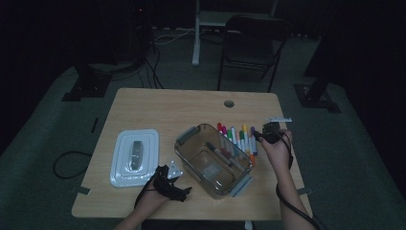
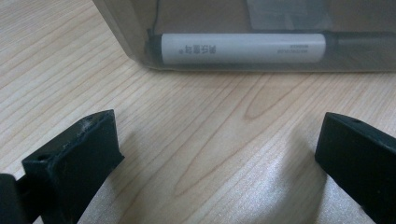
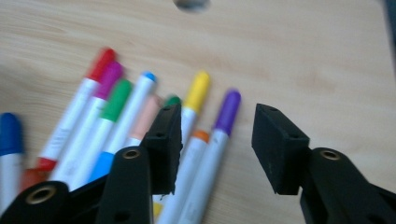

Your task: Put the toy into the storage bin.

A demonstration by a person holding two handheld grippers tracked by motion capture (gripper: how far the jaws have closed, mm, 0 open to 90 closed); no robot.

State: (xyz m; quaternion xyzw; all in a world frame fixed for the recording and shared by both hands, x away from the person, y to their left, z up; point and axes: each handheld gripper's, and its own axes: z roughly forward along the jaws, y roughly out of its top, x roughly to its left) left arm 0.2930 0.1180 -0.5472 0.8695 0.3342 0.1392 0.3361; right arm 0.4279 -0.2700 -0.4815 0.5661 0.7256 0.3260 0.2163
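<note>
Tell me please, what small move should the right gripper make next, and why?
Probably lower the right gripper and shut it on the purple-capped marker: the jaws stand open with that marker between them, untouched, and one marker already lies in the box.

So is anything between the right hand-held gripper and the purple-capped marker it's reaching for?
Nothing visible. The right hand-held gripper hangs open over the purple-capped marker, which lies at the edge of the marker row, with bare table on its outer side.
</note>
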